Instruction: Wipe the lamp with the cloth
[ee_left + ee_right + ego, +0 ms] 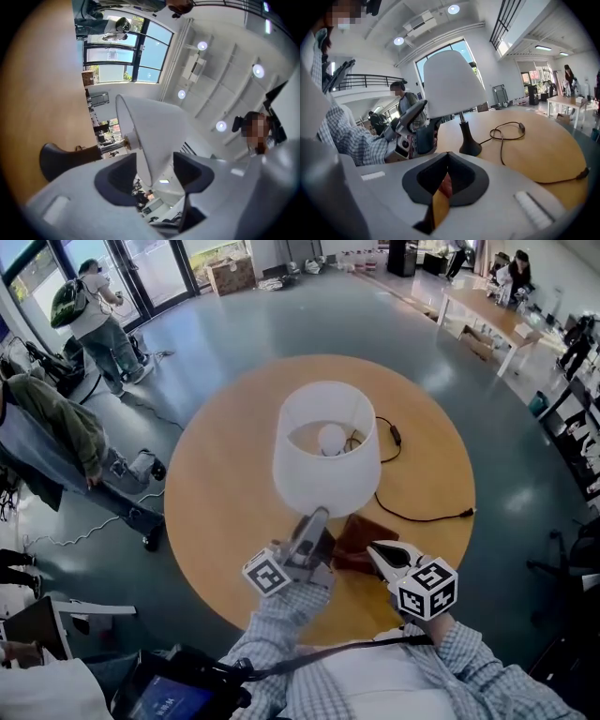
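lamp [326,451]: upright, mid round desk [220,493], cord [417,515] trailing right | left gripper [157,174]: jaws spread, straddling the shade's lower rim, pads not pressing it | right gripper [447,180]: jaws pressed together, pinching brown cloth [361,538] | cloth: just beside lamp base, near side

Daylight is streaming through the tall windows [150,51] and round ceiling lights [202,45] are glowing, keeping every view bright. The white lampshade [326,451] is glaring slightly, and the glossy floor [225,334] is reflecting pale light. Both gripper views are bending strongly and darkening towards their corners; close foreground is blurring.
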Action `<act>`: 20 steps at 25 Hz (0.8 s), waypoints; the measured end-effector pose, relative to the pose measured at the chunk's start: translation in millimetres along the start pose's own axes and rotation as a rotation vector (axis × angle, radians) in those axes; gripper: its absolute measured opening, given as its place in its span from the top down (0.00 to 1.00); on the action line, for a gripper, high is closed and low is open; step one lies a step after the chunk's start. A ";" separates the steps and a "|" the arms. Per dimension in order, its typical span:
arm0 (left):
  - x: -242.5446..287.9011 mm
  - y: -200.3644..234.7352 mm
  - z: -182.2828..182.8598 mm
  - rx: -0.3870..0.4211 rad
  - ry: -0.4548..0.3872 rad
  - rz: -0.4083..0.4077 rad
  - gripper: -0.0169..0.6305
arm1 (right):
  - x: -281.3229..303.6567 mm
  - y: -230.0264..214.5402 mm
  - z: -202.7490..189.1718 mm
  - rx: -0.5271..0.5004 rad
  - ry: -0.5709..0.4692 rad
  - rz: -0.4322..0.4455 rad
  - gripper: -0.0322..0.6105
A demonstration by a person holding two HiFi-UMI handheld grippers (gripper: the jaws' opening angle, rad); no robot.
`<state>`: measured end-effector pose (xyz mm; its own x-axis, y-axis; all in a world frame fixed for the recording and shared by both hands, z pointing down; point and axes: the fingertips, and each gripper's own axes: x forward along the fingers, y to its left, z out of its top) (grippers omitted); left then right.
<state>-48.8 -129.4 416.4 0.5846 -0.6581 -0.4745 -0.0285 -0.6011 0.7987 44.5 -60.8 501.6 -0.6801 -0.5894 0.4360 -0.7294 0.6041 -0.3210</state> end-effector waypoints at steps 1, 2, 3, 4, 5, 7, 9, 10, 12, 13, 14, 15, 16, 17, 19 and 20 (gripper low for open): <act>2.2 -4.6 1.6 -0.001 -0.007 -0.022 0.63 | 2.2 -1.0 -4.3 -0.024 0.020 -0.004 0.95; 3.3 -8.6 2.1 -0.007 -0.011 -0.047 0.69 | 5.1 -2.3 -9.8 -0.054 0.045 -0.007 0.95; 3.9 -11.2 1.9 -0.015 -0.013 -0.070 0.75 | 8.7 -3.9 -16.5 -0.096 0.077 -0.009 0.95; 4.1 -11.9 1.2 -0.023 -0.012 -0.083 0.76 | 13.2 -5.5 -24.1 -0.150 0.115 -0.007 0.95; 4.1 -10.9 0.7 -0.027 -0.008 -0.085 0.76 | 18.2 -6.7 -32.0 -0.211 0.157 -0.002 0.94; 4.6 -9.3 0.4 -0.029 -0.004 -0.087 0.76 | 29.2 -6.7 -49.7 -0.324 0.249 0.026 0.87; 4.5 -8.6 0.1 -0.032 -0.002 -0.084 0.76 | 39.2 -1.9 -66.5 -0.416 0.344 0.063 0.74; 3.9 -8.2 0.0 -0.033 0.000 -0.078 0.76 | 43.7 1.8 -73.0 -0.460 0.387 0.081 0.69; 3.3 -8.6 0.4 -0.034 0.001 -0.074 0.76 | 52.8 5.9 -87.3 -0.535 0.466 0.109 0.66; 3.3 -8.6 0.4 -0.035 0.001 -0.074 0.76 | 57.4 5.1 -95.5 -0.561 0.502 0.118 0.64; 3.5 -8.4 0.0 -0.037 0.002 -0.074 0.76 | 61.6 2.9 -103.5 -0.581 0.536 0.124 0.63; 3.7 -8.0 -0.6 -0.038 0.003 -0.074 0.76 | 65.4 -0.4 -111.0 -0.597 0.568 0.127 0.61; 3.9 -7.8 -1.2 -0.038 0.004 -0.074 0.76 | 68.7 -3.8 -117.6 -0.609 0.595 0.130 0.60; 3.9 -7.7 -1.5 -0.038 0.005 -0.073 0.76 | 71.4 -6.6 -122.9 -0.619 0.618 0.134 0.60; 3.6 -7.3 -1.7 -0.037 0.005 -0.070 0.76 | 74.4 -8.9 -127.8 -0.635 0.636 0.150 0.59; 3.4 -6.8 -1.4 -0.036 0.004 -0.069 0.76 | 75.3 -8.9 -128.1 -0.638 0.633 0.159 0.59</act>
<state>-45.5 -127.0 409.9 0.5871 -0.6138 -0.5277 0.0412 -0.6284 0.7768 9.3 -41.8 645.0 -0.4638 -0.1830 0.8668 -0.3228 0.9461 0.0271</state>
